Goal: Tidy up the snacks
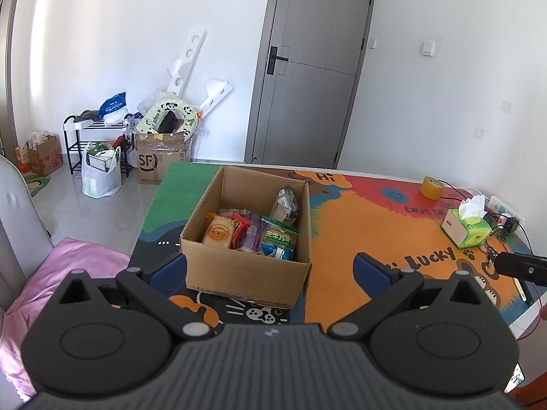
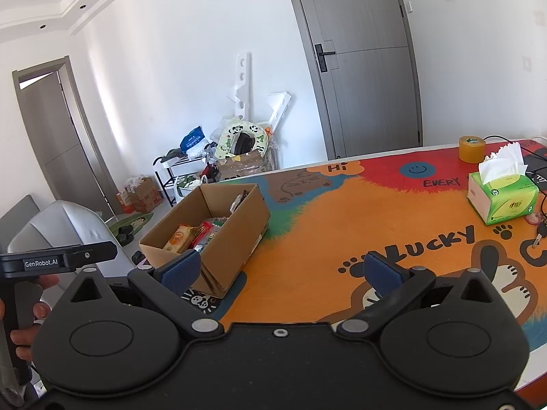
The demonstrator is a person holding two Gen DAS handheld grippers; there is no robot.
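Note:
An open cardboard box [image 1: 239, 266] stands on the colourful table mat [image 1: 376, 232]. It holds several snack packets: a round biscuit pack [image 1: 218, 232], a green packet [image 1: 278, 235] and a grey crumpled bag [image 1: 286, 201]. My left gripper [image 1: 270, 270] is open, its blue pads either side of the box's near wall, held above the table with nothing between them. My right gripper [image 2: 280, 271] is open and empty too, with the box [image 2: 218, 229] to its left. The left gripper's body [image 2: 58, 259] and a hand [image 2: 30, 311] show at the left of the right wrist view.
A green tissue box [image 1: 466, 227], a roll of yellow tape [image 1: 431, 188], keys [image 2: 538, 234] and cables lie at the table's right end. A grey chair [image 2: 65, 225], pink cloth [image 1: 68, 273], a floor rack, bags and cartons [image 1: 160, 160] sit to the left. A grey door [image 1: 307, 68] is behind.

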